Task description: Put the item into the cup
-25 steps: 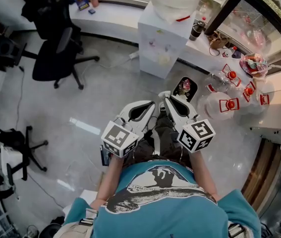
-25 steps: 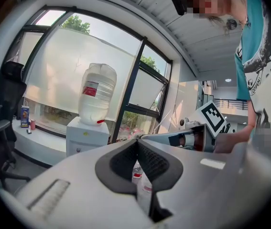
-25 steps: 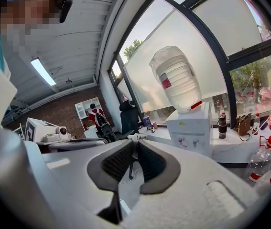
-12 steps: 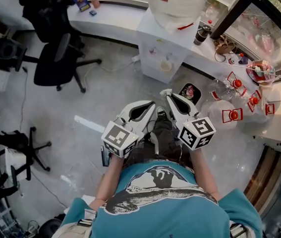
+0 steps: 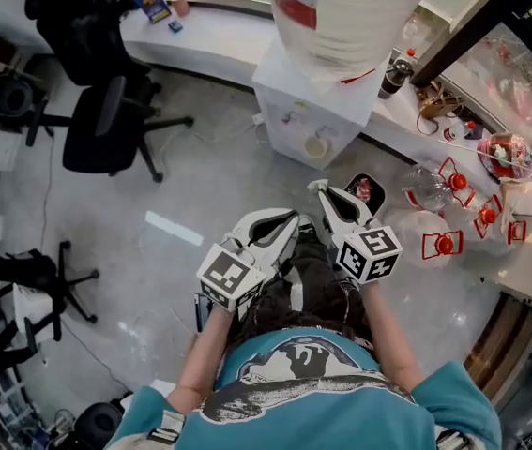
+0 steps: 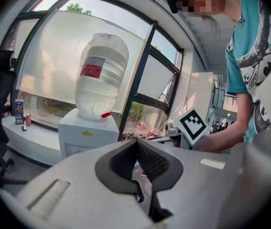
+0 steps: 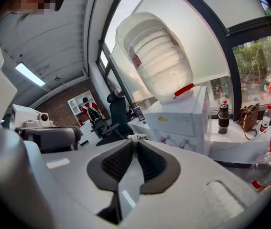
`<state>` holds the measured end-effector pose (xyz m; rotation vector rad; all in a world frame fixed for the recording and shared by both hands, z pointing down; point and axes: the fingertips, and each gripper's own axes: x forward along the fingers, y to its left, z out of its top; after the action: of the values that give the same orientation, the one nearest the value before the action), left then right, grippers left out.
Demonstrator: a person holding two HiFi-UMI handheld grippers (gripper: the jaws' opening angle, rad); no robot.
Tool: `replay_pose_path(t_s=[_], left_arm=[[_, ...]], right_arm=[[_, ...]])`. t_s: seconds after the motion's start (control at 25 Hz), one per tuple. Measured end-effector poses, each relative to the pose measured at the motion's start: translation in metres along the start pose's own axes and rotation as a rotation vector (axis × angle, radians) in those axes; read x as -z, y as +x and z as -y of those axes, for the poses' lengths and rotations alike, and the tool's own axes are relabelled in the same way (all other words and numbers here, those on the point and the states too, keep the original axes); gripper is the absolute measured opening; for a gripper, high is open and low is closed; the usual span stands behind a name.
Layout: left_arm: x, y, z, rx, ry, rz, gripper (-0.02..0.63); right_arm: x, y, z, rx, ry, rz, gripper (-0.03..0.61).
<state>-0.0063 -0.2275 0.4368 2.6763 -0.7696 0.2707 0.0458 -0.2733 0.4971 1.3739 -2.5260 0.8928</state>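
Head view. Person stands on a grey polished floor (image 5: 181, 186), one tool in each hand, both held close before the body. Right tool (image 5: 318, 187): tips pinched shut on a small whitish crumpled item (image 5: 314, 185). Left tool (image 5: 294, 217): just beside it, tips closed, nothing carried. Ahead stands a white boxy water dispenser (image 5: 303, 92) with a big clear ribbed bottle (image 5: 350, 7) on top, red label. At the dispenser's front sits a small round pale cup (image 5: 317, 146), as far as can be told; it is apart from the item, farther out along the line of the right tool. A dark waste bin (image 5: 363, 187) with pinkish contents stands just beyond the right tool's tip. Clear glass jars (image 5: 432, 184) with red clasps lie to the right. A white curved bench (image 5: 209, 36) runs behind the dispenser; a black office chair (image 5: 101, 120) stands to the left.

Left gripper view. Black ribbed pads meet at the tips, nothing between them. Dispenser and bottle stand ahead, before large dark-framed windows. The person's arm and teal printed shirt (image 6: 247, 66) fill the right edge.

Right gripper view. Pads closed; the whitish item sticks out at the very tips, soft and wrinkled. Dispenser ahead and to the right, taps visible; cup not made out here. A dark flask (image 7: 222, 113) with a red cap and a brown bag (image 7: 247, 116) stand on the bench beside it.
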Motion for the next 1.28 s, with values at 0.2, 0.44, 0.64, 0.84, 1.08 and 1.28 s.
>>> replay_pose_path(t_s=[0.2,0.44,0.64,0.84,1.08,1.28], left_arm=[[0.015,0.021,-0.016,0.001,0.011,-0.024,0.012],[0.034,0.035,-0.038,-0.022,-0.032,-0.021,0.012],[0.054,0.040,-0.056,-0.048,-0.064,-0.041,0.012],[0.065,0.045,-0.076,-0.090,-0.071,-0.041,0.012],[0.081,0.052,-0.091,-0.112,-0.095,-0.040,0.012],[0.091,0.058,-0.097,-0.107,-0.084,-0.018,0.012]], right_arm=[[0.019,0.039,0.043,0.018,0.027,-0.050,0.035],[0.053,0.084,0.090,0.062,0.021,-0.112,0.035],[0.079,0.116,0.127,0.110,0.020,-0.136,0.035],[0.100,0.143,0.161,0.163,0.038,-0.153,0.035],[0.125,0.167,0.200,0.233,0.087,-0.169,0.035],[0.138,0.184,0.221,0.264,0.100,-0.179,0.035]])
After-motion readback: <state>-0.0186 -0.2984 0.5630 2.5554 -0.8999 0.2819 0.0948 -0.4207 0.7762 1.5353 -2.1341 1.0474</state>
